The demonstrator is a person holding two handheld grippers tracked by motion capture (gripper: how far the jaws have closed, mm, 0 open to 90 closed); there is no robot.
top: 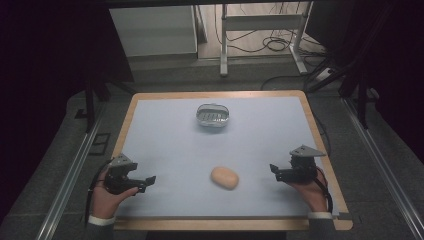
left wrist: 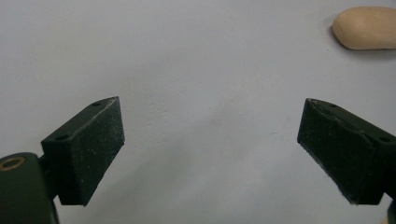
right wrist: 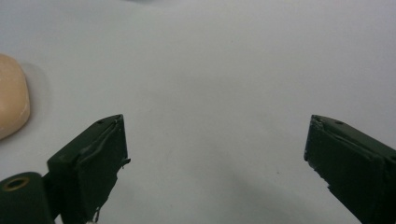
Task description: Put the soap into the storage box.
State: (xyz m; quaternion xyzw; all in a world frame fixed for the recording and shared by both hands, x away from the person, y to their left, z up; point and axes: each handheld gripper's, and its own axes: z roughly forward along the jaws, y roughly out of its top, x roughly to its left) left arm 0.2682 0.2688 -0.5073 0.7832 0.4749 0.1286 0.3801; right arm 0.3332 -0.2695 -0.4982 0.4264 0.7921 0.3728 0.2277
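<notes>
A smooth tan bread roll [top: 224, 177] lies on the pale blue bench [top: 165, 135] between the left claw [top: 145, 182] and the right claw [top: 274, 171], both spread and empty, with a small metal dish [top: 213, 115] well beyond it.

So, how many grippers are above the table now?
2. The left gripper is at the near left, the right gripper at the near right; both open and empty.
</notes>
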